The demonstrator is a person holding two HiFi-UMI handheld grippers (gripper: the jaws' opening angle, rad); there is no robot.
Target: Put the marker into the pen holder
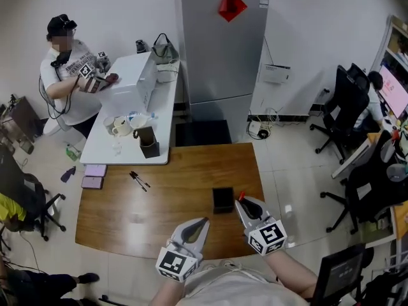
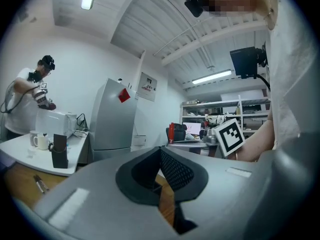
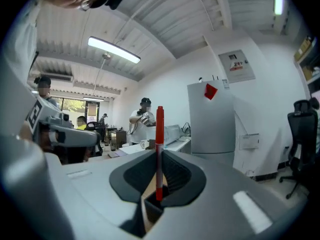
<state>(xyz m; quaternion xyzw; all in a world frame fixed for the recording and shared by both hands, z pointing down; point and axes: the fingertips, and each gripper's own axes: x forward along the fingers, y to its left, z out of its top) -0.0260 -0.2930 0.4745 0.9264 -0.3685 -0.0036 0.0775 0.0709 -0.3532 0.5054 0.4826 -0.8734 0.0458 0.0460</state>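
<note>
Wooden table point(image 1: 159, 209) carries the black pen holder point(image 1: 223, 199). Left gripper point(image 1: 203, 224) hovers above the table, jaws closed on nothing. Right gripper point(image 3: 159, 184) clamps the red marker point(image 3: 159, 134) upright, just right of the holder.

Red marker point(image 3: 159, 144), black pen holder point(image 1: 223, 199)
</note>
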